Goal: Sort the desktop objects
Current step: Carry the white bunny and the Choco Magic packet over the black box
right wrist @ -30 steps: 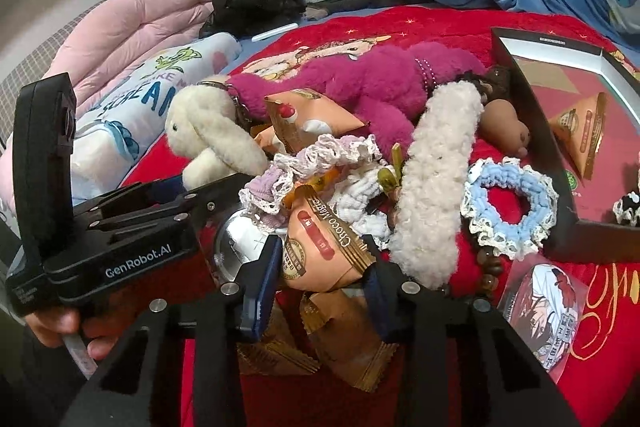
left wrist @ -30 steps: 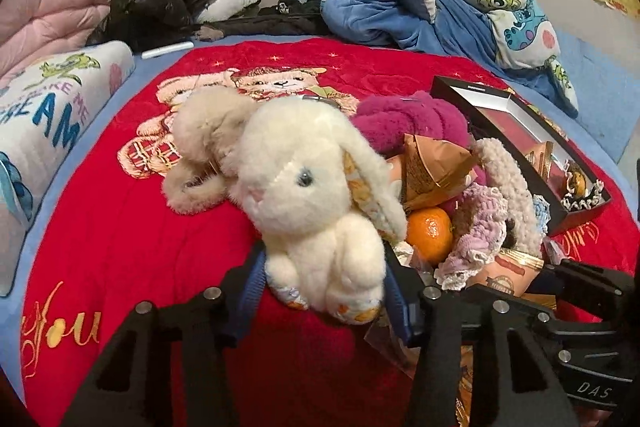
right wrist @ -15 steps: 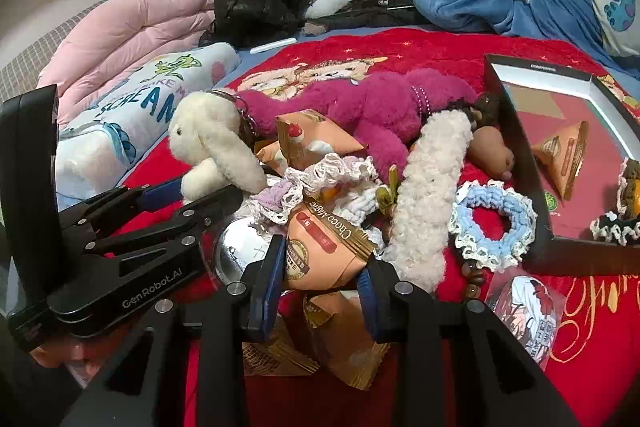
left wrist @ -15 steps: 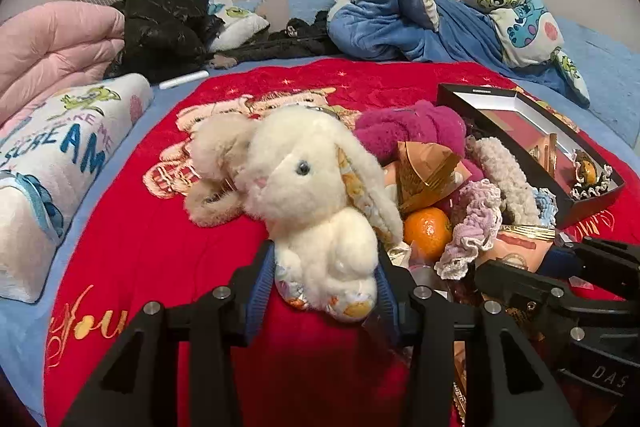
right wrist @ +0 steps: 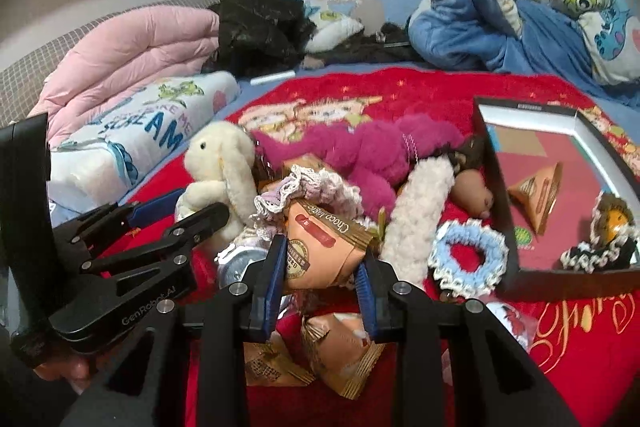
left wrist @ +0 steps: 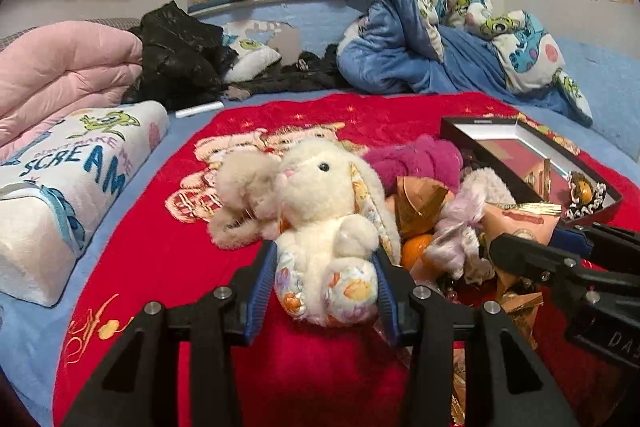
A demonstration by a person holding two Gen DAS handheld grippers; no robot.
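Box (right wrist: 496,211) holds snack packet (right wrist: 538,193), black lace scrunchie (right wrist: 600,251).

1. The left gripper (left wrist: 326,291) covers the flanks of the cream rabbit (left wrist: 324,211); its far side is out of sight.
2. Right of that gripper, the orange (left wrist: 416,253) shows only as a sliver between the rabbit and a lilac scrunchie (left wrist: 460,223).
3. Beyond the right gripper (right wrist: 322,267), the snack packet (right wrist: 320,247) has small print too fine to read.
4. Left of the right gripper, a silver round object (right wrist: 240,259) is mostly buried.
5. Far right, the black box (right wrist: 496,195) is cut off by the picture's edge.
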